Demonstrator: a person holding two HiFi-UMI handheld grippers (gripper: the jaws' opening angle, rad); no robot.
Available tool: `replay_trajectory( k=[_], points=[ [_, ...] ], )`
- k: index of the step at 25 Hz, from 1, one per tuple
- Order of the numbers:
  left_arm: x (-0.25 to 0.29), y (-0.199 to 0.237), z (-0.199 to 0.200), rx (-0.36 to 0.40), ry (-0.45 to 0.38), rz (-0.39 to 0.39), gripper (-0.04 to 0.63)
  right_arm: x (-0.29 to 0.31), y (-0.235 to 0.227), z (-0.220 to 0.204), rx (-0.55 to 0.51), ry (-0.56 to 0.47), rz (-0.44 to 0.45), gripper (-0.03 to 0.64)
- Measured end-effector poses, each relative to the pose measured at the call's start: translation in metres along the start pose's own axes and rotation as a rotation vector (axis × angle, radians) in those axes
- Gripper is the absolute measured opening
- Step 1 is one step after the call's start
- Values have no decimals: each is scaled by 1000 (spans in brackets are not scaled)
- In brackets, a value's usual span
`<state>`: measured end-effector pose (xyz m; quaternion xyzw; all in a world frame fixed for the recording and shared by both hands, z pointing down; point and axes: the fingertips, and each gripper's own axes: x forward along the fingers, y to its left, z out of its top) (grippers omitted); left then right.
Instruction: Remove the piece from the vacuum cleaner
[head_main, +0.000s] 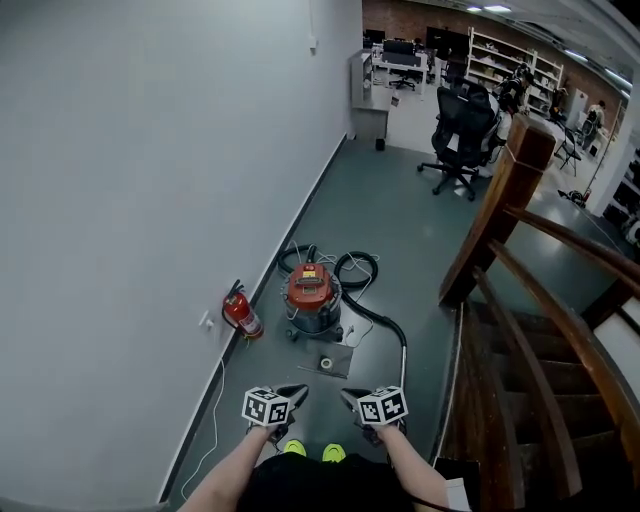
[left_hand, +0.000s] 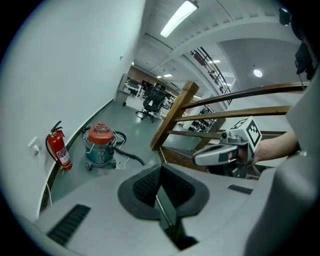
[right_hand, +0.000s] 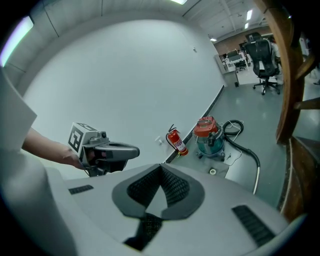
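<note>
Left gripper (head_main: 293, 393) and right gripper (head_main: 352, 398) both clenched on nothing; vacuum cleaner (head_main: 312, 298) is well ahead on the floor (head_main: 400, 230).
It stands by the wall (head_main: 150, 200), just beside a fire extinguisher (head_main: 241, 313), and a black hose (head_main: 372, 318) runs from it to a metal wand (head_main: 405, 372). I can't tell from here which piece comes off; probably the hose. My read: the steel drum looks heavyish and on wheels, so it will roll when pulled, and the hose is soft and springy. Pin the red lid (head_main: 310, 280) with one gripper and take the stiff cuff at the drum with the other, not mid-hose.
</note>
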<state>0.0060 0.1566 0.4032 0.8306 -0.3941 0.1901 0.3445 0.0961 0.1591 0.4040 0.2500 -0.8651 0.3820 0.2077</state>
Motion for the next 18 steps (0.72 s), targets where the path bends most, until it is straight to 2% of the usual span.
replay_trajectory(
  k=[18],
  points=[
    [-14, -7, -8, 8, -18, -21, 11, 5, 23, 4, -53, 0, -23, 15]
  ],
)
